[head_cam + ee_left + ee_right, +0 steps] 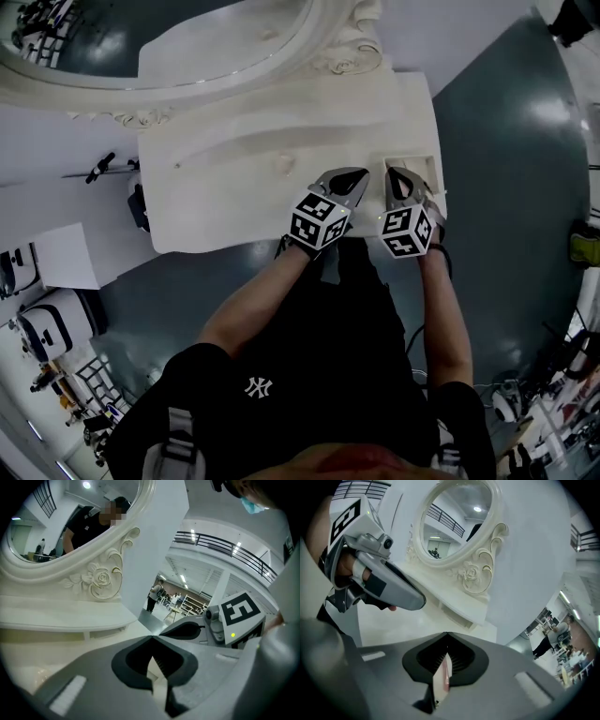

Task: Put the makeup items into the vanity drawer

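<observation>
My right tongs [395,178] are clenched, tips meeting. In the right gripper view a thin pinkish sliver [445,677] shows in the slot behind the tips. I cannot tell whether it is a makeup item pinched there or just what lies beyond the gap. My left tongs [357,178] are clenched too, with nothing I can make out between them.

The drawer [424,165] stands open at the right near corner of the surface [234,159], its mouth facing up. It lies straight ahead of my right tongs and just below their tips, which hang at its left near edge. My left tongs sit just left of it, over the bare top, so the right hand is nearer. Both tongs point away from me and downward, toward the mirror [187,47] at the far side.

The drawer's long axis seems to run near to far, in line with my right tongs, though the opening is small and I cannot see what is inside. No loose makeup shows on the surface. I judge that the next move depends on that short gap between the right tips and the drawer mouth
</observation>
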The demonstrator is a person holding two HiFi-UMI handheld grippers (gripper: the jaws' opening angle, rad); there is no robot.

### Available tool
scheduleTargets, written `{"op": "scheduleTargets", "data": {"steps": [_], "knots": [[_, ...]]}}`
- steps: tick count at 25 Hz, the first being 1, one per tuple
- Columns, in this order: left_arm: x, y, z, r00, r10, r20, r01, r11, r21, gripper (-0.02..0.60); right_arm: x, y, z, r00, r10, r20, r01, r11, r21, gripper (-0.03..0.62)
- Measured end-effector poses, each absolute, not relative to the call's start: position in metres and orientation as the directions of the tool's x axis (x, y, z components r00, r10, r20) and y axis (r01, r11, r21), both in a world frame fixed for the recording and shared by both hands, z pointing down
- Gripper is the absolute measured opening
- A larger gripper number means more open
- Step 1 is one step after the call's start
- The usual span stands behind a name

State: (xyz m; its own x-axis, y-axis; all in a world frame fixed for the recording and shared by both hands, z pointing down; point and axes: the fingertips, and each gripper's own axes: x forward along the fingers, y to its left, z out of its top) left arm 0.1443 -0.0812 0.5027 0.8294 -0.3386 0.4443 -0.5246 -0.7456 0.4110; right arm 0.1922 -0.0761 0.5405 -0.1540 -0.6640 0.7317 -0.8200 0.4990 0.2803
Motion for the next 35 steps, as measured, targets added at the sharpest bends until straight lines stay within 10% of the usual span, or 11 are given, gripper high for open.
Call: {"op": "scheduleTargets", "data": {"steps": [35], "knots": [[-0.078, -0.093, 0.554, 0.691, -0.521, 0.501, -0.717, -0.581, 0.385, 0.000, -0.041, -0.092, 0.590, -0.370, -0.601, 0.708, -0.887, 0.454, -0.078, 0.085]]}}
